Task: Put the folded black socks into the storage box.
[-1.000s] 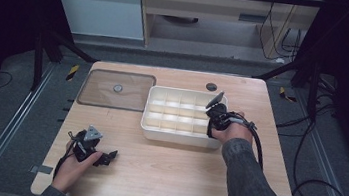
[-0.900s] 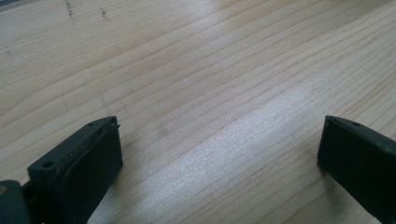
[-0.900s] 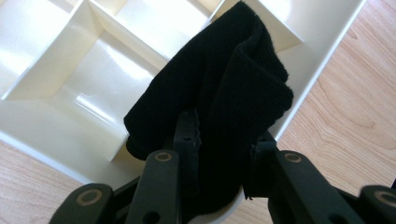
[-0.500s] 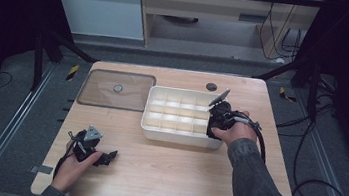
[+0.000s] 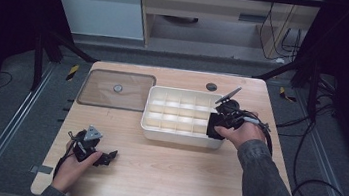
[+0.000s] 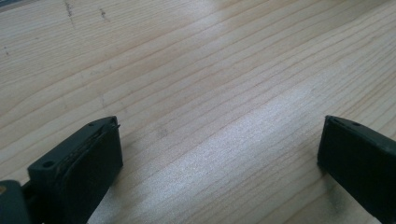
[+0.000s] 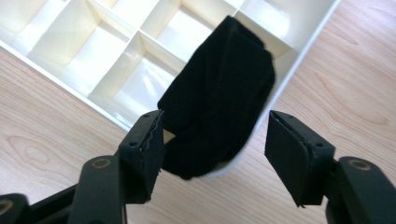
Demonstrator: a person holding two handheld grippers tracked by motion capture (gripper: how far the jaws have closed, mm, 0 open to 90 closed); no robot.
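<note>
high view: wooden surface (image 5: 163, 172), tray (image 5: 180, 116) and lid (image 5: 113, 90) seen, right gripper (image 5: 217, 126) at tray's corner | left gripper view: left gripper (image 6: 219, 154) spread, nothing held | right gripper view: jaws just opened, sock (image 7: 219, 93) draped over corner compartment, released, judged not yet tucked in

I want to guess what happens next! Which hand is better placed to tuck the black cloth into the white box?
Probably the right gripper: its open jaws hang right over the black folded cloth at the white divided plastic box's near corner. The left gripper sits far off on the wooden table.
</note>
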